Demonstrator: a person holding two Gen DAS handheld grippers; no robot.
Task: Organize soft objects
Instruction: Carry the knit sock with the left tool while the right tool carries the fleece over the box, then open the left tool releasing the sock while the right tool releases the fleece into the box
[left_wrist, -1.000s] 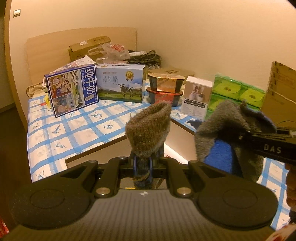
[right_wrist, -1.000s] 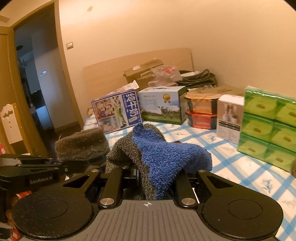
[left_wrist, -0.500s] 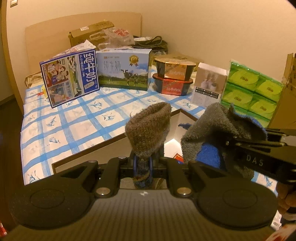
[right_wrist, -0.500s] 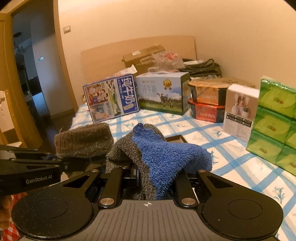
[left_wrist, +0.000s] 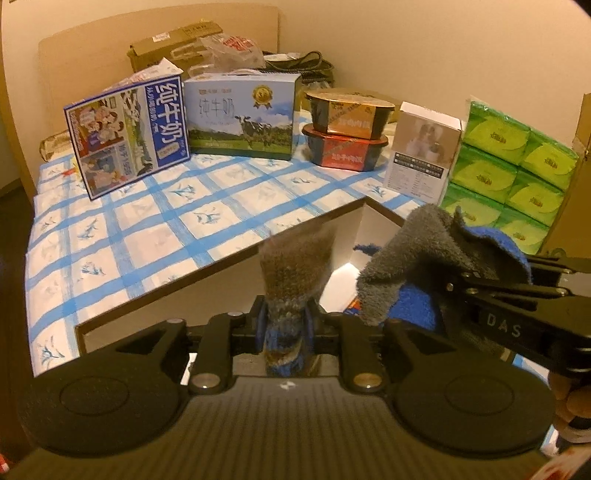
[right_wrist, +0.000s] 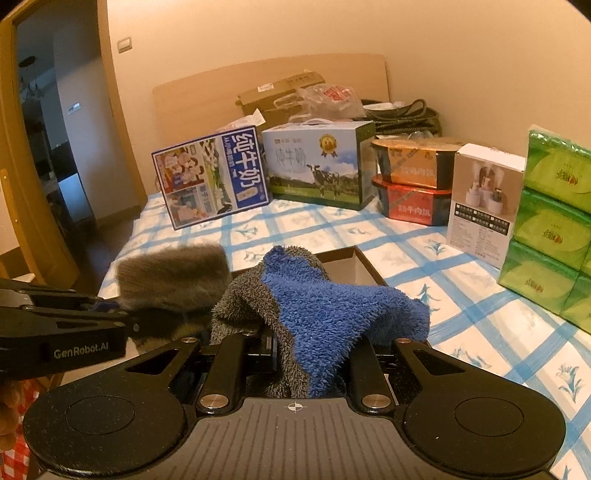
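Note:
My left gripper (left_wrist: 282, 325) is shut on a brown knitted sock (left_wrist: 295, 266) that stands up between its jaws; the sock also shows at the left of the right wrist view (right_wrist: 173, 280). My right gripper (right_wrist: 310, 354) is shut on a fluffy grey and blue sock (right_wrist: 332, 310), which also shows at the right of the left wrist view (left_wrist: 436, 266). Both socks hang above an open box (left_wrist: 207, 291) set on the blue-checked cloth; something blue (left_wrist: 364, 248) lies inside it. The two grippers are side by side, close together.
At the back of the cloth (left_wrist: 147, 229) stand two milk cartons (left_wrist: 129, 136) (left_wrist: 240, 110), two stacked food tubs (left_wrist: 347, 129), a white box (left_wrist: 421, 147) and green tissue packs (left_wrist: 509, 166). A doorway (right_wrist: 48, 147) opens at the left.
Both grippers have tilted down and moved forward over the open box, still holding their socks. The brown sock is blurred by motion now.

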